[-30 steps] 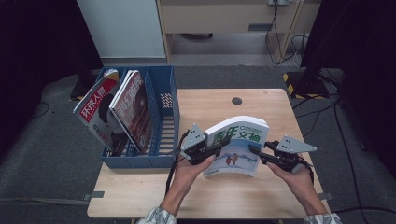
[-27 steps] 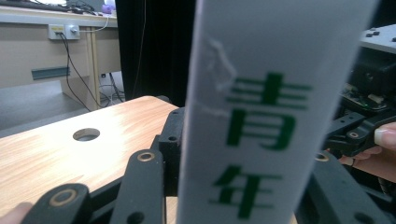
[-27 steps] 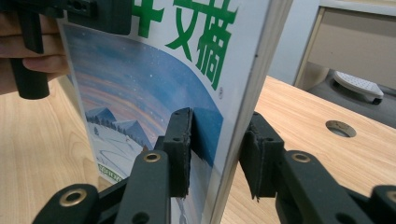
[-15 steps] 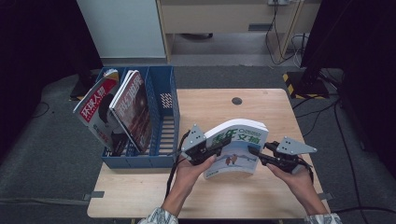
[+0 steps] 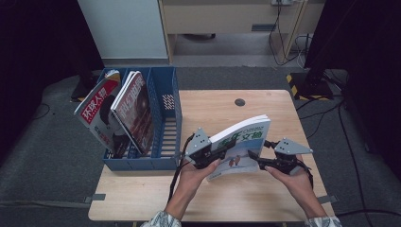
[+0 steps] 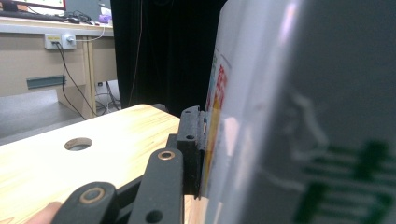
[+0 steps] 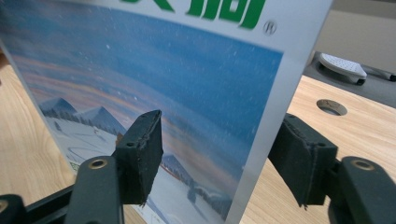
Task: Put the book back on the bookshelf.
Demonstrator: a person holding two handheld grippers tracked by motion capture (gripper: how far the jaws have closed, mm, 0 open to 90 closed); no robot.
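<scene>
A: From the high view, where was the magazine [image 5: 242, 144]?

B: Tilted over the desk [image 5: 213, 106], long axis two to eight o'clock. My left hand-held gripper [image 5: 206, 156] clamped its eight o'clock end.

A: Left gripper view?

B: One black jaw pressed its cover [image 6: 299, 116].

A: Right gripper view?

B: My right hand-held gripper [image 7: 219, 158] had just been opening; its edge [image 7: 261, 140] stood between the pads [image 7: 142, 149], untouched.

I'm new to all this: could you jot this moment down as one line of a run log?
magazine: tilted up above table | left gripper: clamped on its edge | right gripper: jaws just opening, magazine between, pads apart | blue rack: holds two magazines
</scene>
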